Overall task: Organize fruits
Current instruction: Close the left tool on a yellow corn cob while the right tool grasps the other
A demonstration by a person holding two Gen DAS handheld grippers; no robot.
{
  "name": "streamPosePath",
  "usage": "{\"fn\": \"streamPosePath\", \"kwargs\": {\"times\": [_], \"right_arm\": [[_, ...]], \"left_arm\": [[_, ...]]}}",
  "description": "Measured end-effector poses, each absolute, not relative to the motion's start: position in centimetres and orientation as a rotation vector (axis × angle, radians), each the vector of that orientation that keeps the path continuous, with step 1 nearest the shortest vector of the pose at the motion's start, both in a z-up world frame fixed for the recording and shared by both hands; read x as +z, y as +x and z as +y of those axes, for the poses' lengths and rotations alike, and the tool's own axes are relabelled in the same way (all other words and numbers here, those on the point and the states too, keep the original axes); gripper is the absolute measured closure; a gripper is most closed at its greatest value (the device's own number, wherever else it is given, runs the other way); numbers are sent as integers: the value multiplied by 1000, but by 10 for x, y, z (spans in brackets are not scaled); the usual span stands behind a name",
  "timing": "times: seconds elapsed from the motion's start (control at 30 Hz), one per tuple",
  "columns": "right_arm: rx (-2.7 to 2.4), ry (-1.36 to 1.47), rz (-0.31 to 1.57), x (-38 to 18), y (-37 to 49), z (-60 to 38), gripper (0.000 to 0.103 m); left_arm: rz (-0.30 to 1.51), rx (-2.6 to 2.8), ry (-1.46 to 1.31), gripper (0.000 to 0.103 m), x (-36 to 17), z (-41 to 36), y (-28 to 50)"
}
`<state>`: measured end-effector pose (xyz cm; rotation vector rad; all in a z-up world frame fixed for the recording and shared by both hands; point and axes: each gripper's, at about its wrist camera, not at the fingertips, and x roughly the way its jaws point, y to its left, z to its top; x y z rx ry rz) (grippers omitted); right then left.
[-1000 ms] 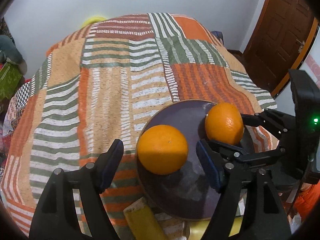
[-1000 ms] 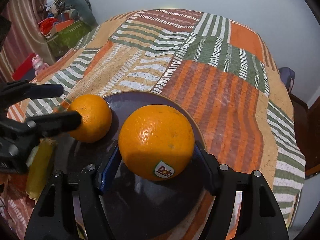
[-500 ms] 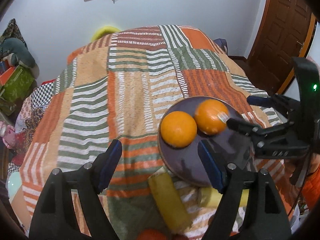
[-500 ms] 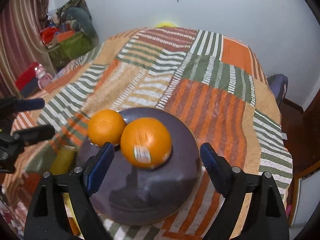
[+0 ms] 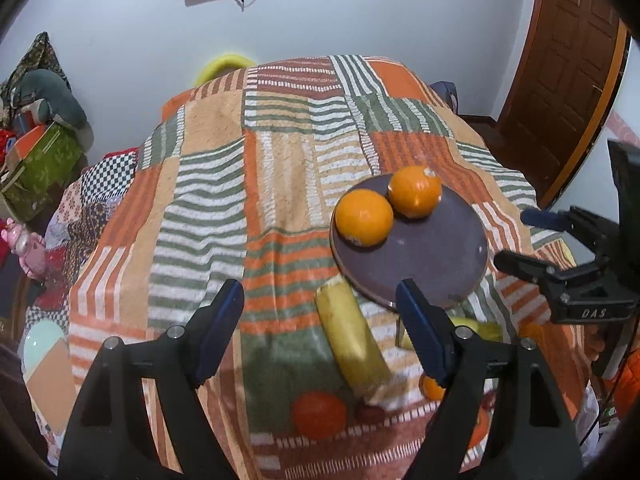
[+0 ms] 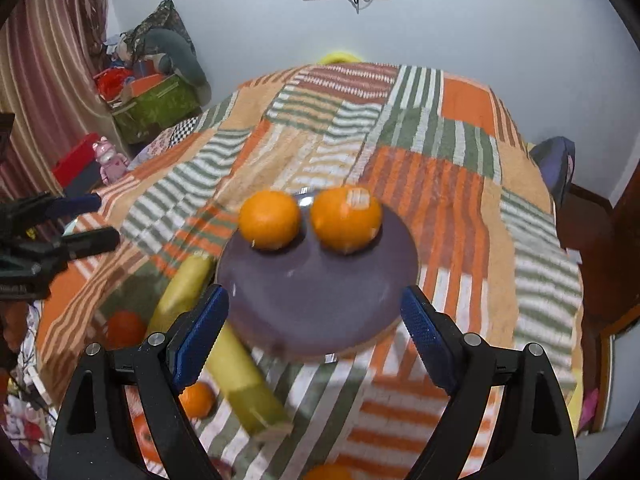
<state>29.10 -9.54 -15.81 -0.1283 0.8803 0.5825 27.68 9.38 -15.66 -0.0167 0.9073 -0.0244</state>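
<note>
Bed, striped patchwork blanket point(image 5: 248, 184): purple plate point(image 5: 436, 256) (two oranges), yellow bananas point(image 5: 352, 340), loose fruits

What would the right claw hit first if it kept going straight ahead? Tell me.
Probably the near part of the dark plate: the open right claw frames it, with nothing between. The two oranges sit farther back. Depth is hard to judge through the fisheye.

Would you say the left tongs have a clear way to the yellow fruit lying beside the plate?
Probably yes: the left tongs are open and empty, the yellow fruit lies uncovered on the blanket just below them, beside the plate.
</note>
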Motion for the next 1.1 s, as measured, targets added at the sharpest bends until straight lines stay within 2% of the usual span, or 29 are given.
{"fn": "streamPosePath", "kwargs": {"times": [0.13,0.27,0.37,0.53,0.73,1.1], "right_arm": [[578,-138,927,-175,274,-97,18],[609,-125,978,-187,261,-98,36],[638,-121,1000,-194,256,-95,44],[688,-135,1044,-206,252,-82,57],[698,-174,1057,-214,255,-69,58],[757,-205,1089,-225,258,-59,52]], "left_arm": [[926,-21,-26,25,-162,96,260],[941,-1,-20,25,-171,96,250],[951,5,-26,25,-177,96,245],[972,-13,-27,33,-187,91,244],[1007,-44,-29,42,-203,84,254],[1093,-71,-59,46,-240,73,284]]}}
